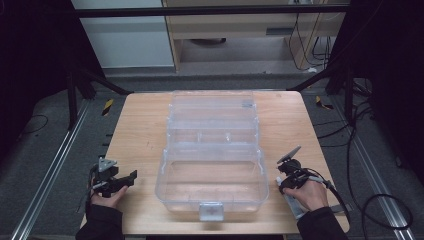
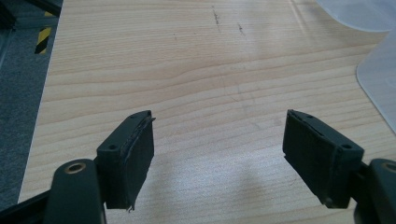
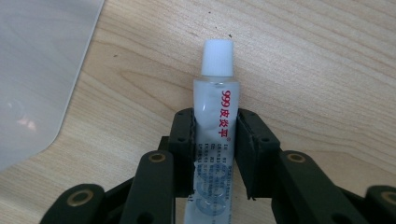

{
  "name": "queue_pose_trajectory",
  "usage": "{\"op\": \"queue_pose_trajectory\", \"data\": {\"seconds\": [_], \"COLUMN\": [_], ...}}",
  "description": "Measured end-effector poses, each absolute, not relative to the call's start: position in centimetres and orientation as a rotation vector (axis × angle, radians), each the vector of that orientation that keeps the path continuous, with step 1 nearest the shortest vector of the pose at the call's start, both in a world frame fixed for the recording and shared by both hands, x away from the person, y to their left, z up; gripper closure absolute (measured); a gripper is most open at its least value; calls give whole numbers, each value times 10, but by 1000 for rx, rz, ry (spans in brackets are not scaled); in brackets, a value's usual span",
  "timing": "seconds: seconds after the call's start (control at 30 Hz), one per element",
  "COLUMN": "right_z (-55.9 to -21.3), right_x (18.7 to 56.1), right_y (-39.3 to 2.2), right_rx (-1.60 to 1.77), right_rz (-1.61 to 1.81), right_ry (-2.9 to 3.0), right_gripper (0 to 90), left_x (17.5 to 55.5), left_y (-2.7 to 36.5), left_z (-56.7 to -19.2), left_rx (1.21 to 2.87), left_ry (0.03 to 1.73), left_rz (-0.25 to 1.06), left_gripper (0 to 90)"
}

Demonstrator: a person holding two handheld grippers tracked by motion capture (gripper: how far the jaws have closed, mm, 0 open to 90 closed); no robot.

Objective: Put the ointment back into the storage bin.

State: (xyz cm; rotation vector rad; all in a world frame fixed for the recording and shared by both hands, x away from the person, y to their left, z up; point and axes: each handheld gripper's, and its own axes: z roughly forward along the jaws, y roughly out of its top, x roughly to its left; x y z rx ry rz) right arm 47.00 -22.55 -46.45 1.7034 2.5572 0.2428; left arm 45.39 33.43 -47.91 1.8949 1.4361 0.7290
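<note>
My right gripper (image 3: 215,135) is clamped on a small white-capped translucent ointment tube (image 3: 215,116) with red lettering, cap forward, at the table's near right edge. My left gripper (image 2: 218,154) gapes wide over bare wood, holding nothing. Beyond lies the open clear plastic organiser box (image 1: 212,165) on the pale wooden table (image 1: 142,130). Squeezed harder, I judge the soft tube could buckle or slip.

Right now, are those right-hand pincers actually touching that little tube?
Touching. The right gripper view shows the right gripper with both black jaws pressed against the sides of the tube.
</note>
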Motion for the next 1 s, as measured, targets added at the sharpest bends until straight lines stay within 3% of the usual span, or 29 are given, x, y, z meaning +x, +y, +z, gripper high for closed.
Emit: {"op": "queue_pose_trajectory", "data": {"seconds": [0.4, 1.0], "right_z": [-460, -420], "right_x": [470, 462], "right_y": [-229, -241], "right_rx": [1687, 1580], "right_rz": [254, 474], "right_ry": [2611, 2585], "right_gripper": [699, 700], "left_x": [455, 455], "left_y": [333, 331], "left_z": [-480, -480], "left_rx": [1908, 1921], "left_ry": [1433, 1429], "left_rz": [727, 714], "left_gripper": [247, 249]}}
